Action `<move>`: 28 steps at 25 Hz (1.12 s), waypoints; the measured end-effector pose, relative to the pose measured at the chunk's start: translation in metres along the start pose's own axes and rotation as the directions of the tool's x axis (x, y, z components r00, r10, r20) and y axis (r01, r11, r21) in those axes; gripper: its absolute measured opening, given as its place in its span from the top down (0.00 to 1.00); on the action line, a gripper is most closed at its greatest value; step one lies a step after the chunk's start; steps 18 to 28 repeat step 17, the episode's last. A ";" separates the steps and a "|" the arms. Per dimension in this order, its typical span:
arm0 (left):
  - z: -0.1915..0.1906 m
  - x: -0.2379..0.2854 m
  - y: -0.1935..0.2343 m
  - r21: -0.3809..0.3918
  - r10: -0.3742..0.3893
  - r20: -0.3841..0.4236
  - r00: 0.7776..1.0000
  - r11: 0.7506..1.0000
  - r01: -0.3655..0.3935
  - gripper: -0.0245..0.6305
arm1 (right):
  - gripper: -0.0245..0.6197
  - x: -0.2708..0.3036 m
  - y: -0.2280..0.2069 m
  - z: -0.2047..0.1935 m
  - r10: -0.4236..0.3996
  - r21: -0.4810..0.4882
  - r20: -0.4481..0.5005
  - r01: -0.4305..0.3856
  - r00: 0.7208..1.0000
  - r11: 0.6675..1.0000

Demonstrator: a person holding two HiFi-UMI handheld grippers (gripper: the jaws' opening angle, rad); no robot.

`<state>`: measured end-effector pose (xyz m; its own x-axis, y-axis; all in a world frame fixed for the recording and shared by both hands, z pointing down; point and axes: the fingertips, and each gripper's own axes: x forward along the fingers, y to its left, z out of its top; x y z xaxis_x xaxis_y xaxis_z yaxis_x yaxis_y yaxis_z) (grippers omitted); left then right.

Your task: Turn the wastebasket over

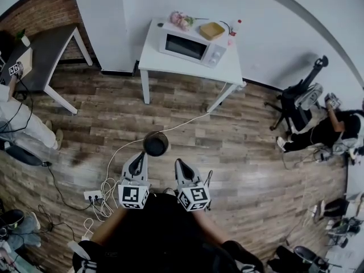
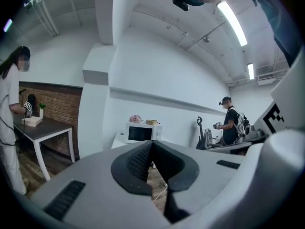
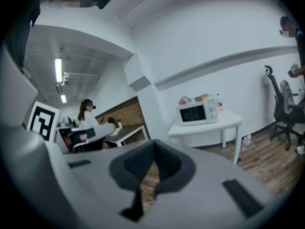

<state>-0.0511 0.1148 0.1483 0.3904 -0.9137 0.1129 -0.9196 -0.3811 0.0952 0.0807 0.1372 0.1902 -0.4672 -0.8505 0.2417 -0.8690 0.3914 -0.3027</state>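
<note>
From the head view, the wastebasket [image 1: 155, 144] sat on the wooden floor [image 1: 239, 152] as a dark round shape, just ahead of both grippers and a little nearer the left one; whether its mouth faced up could not be told. The left gripper [image 1: 139, 156] and right gripper [image 1: 180, 163] were held side by side below it, both apart from it. A white cable [image 1: 128, 145] ran past the basket to a power strip [image 1: 92, 195]. Beyond stood a white table [image 1: 227, 70] carrying a microwave [image 1: 187, 46], with a grey table [image 1: 48, 47] at the far left and an office chair [image 1: 298, 98] at the right.

In the left gripper view, the left gripper [image 2: 151, 147] had its jaws pressed together with nothing between them. Past them showed the microwave [image 2: 140, 133], a person in white [image 2: 10, 128] at the grey table [image 2: 47, 127] before a brick wall [image 2: 55, 104], and another person [image 2: 232, 125] standing at the right.

In the right gripper view, the right gripper [image 3: 153, 146] likewise had its jaws closed on nothing, floorboards showing through the narrow slit under the pads. Behind stood the white table [image 3: 212, 125] with the microwave [image 3: 198, 112], the office chair [image 3: 282, 111] at the right, and a seated person [image 3: 88, 117] at the left
</note>
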 end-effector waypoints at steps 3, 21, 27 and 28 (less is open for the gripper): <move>-0.001 -0.001 0.000 0.004 -0.004 0.005 1.000 1.000 0.004 0.91 | 0.91 -0.001 -0.003 0.000 0.000 0.003 0.011 0.000 1.000 1.000; -0.006 0.003 -0.010 0.016 -0.016 0.000 1.000 1.000 0.016 0.91 | 0.91 -0.004 -0.003 -0.002 0.020 -0.001 0.001 -0.020 1.000 1.000; -0.006 0.003 -0.010 0.016 -0.016 0.000 1.000 1.000 0.016 0.91 | 0.91 -0.004 -0.003 -0.002 0.020 -0.001 0.001 -0.020 1.000 1.000; -0.006 0.003 -0.010 0.016 -0.016 0.000 1.000 1.000 0.016 0.91 | 0.91 -0.004 -0.003 -0.002 0.020 -0.001 0.001 -0.020 1.000 1.000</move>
